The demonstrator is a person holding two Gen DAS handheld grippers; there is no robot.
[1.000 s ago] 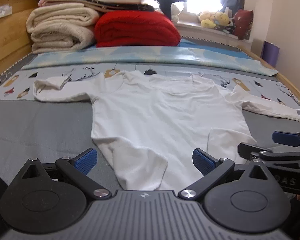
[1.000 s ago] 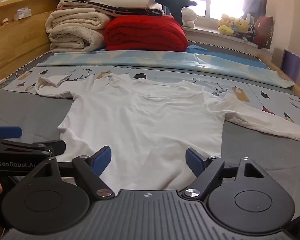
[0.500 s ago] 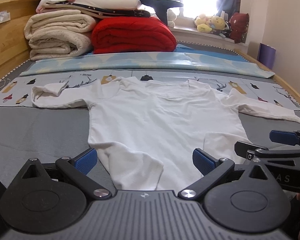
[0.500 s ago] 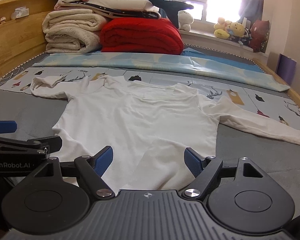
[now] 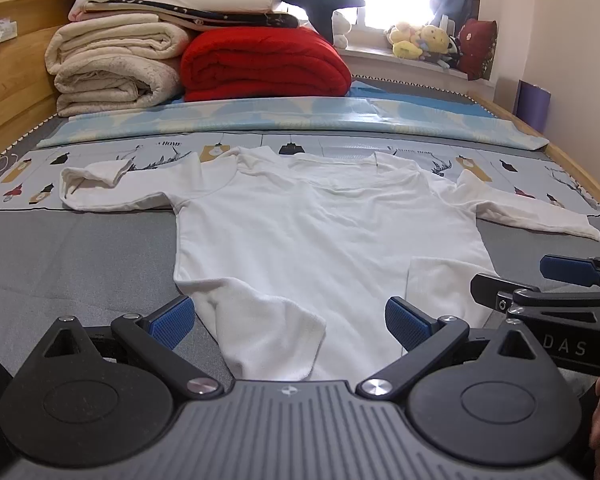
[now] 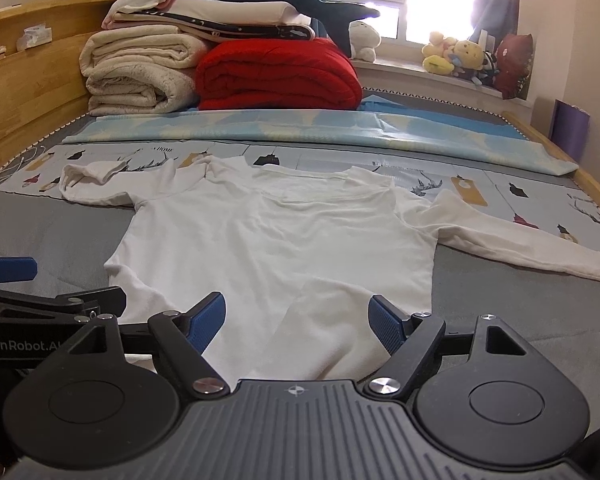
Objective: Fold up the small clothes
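A small white long-sleeved bodysuit (image 5: 324, 232) lies flat on the bed, neck away from me, sleeves spread to both sides; it also shows in the right wrist view (image 6: 276, 236). My left gripper (image 5: 288, 322) is open and empty, hovering over the garment's near left leg flap. My right gripper (image 6: 298, 322) is open and empty over the near right leg flap. Each gripper shows at the edge of the other's view: the right one (image 5: 540, 280) and the left one (image 6: 48, 284).
Folded cream blankets (image 5: 112, 68), a red blanket (image 5: 264, 64) and a dark plush stack at the bed's far end. A light blue mat (image 5: 300, 120) lies behind the garment. Wooden bed frame (image 5: 8, 76) on the left, plush toys (image 5: 420, 40) on the windowsill.
Both grippers have risen or tilted up slightly, so the garment sits lower in each view. Both stay open. The garment has not moved.
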